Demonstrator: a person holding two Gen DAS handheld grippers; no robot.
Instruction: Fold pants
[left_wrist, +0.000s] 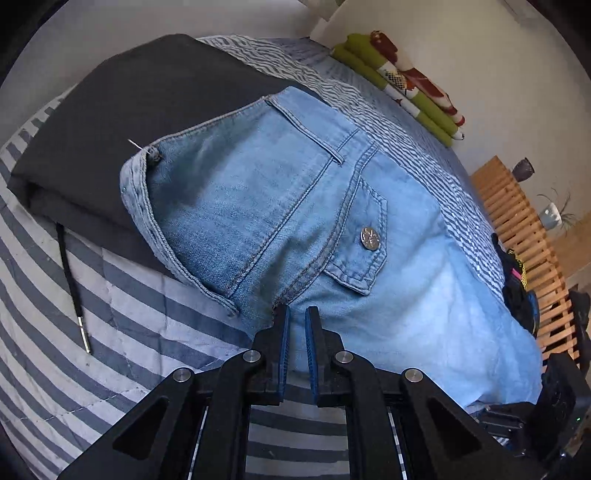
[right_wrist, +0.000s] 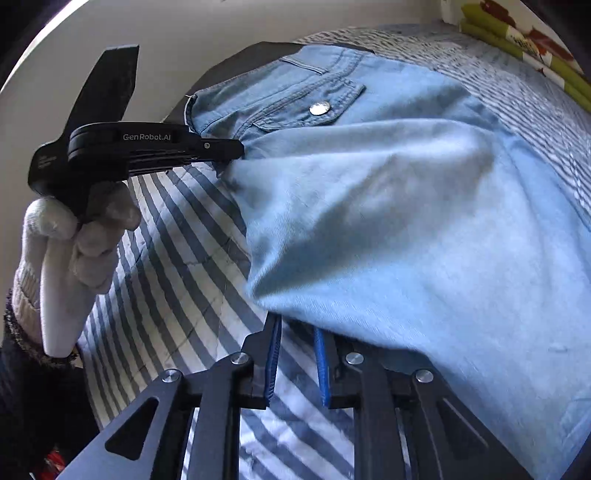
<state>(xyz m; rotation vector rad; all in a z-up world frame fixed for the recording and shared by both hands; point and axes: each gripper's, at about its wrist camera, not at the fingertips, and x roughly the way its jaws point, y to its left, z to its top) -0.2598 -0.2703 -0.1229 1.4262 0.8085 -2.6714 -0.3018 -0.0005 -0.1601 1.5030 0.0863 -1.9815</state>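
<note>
Light blue denim pants (left_wrist: 295, 206) lie on the striped bed cover (left_wrist: 110, 314), waistband away from me, back pocket with a metal button (left_wrist: 370, 239) facing up. My left gripper (left_wrist: 297, 314) is pinched on the fabric at the crotch seam; in the right wrist view the left gripper (right_wrist: 240, 149) bites the pants' (right_wrist: 406, 221) left edge, and the cloth pulls toward it. My right gripper (right_wrist: 297, 326) has its tips buried under the raised near edge of the leg fabric, jaws narrow, cloth bunched at them.
A folded black garment (left_wrist: 129, 110) with a drawstring (left_wrist: 70, 277) lies under the waistband. A green patterned blanket (left_wrist: 406, 85) sits along the wall. A wooden slatted bench (left_wrist: 517, 229) with plant pots stands to the right. A white-gloved hand (right_wrist: 74, 240) holds the left gripper.
</note>
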